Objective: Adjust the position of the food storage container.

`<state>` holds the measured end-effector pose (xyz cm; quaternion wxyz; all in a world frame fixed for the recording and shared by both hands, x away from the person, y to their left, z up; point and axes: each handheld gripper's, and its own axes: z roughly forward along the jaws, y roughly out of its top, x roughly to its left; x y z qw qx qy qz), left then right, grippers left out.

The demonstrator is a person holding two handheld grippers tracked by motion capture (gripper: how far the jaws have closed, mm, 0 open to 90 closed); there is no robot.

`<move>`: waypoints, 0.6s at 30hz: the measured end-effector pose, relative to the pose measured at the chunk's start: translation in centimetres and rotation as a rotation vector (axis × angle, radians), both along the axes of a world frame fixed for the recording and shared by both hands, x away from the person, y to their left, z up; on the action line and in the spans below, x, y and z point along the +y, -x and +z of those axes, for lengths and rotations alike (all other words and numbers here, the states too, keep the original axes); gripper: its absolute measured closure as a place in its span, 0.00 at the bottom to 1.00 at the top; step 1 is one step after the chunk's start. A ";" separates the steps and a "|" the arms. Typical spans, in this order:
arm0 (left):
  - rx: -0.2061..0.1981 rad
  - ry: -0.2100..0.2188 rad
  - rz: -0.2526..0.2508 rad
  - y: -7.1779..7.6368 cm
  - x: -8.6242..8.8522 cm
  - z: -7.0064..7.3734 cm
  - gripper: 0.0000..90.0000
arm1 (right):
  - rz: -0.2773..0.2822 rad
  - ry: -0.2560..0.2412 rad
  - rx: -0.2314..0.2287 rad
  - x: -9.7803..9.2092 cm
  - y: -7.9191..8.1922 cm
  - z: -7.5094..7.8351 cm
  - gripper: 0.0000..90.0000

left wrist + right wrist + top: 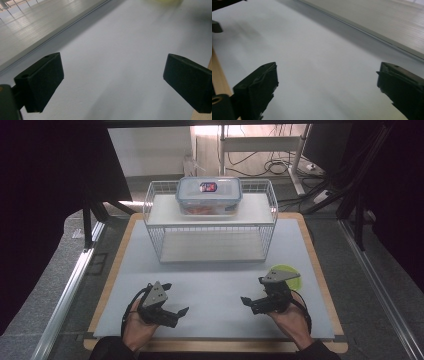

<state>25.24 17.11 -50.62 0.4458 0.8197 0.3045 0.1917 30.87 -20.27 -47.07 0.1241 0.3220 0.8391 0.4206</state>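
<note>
Near the front of the white mat (215, 290), the left gripper (172, 300) and right gripper (252, 296) rest low with jaws wide apart, holding nothing, ready to start. Closest is the green plate (292, 272), just behind the right gripper

Green plate (289, 271) partly behind right claw (251, 291)

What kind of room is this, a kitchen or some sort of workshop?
Probably a lab recording bench: a person holds a left gripper and right gripper over a mat, with cables behind.
</note>
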 end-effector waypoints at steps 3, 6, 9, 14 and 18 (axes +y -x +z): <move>0.008 0.022 0.010 0.0 0.4 0.1 0.03 | -0.029 -0.024 0.015 -0.4 -0.3 0.0 0.01; 0.009 0.040 0.017 0.0 0.8 0.1 0.03 | -0.046 -0.009 0.009 -0.6 -0.5 0.2 0.03; -0.004 0.027 0.025 -0.1 0.9 0.0 0.03 | -0.075 0.004 -0.002 -1.2 -0.5 0.6 0.19; -0.021 0.005 0.023 0.0 0.8 0.0 0.03 | -0.110 -0.007 -0.025 -3.1 -0.9 1.4 0.51; -0.024 0.003 0.029 0.0 0.9 0.0 0.04 | -0.141 -0.004 -0.046 -4.7 -1.3 2.0 0.70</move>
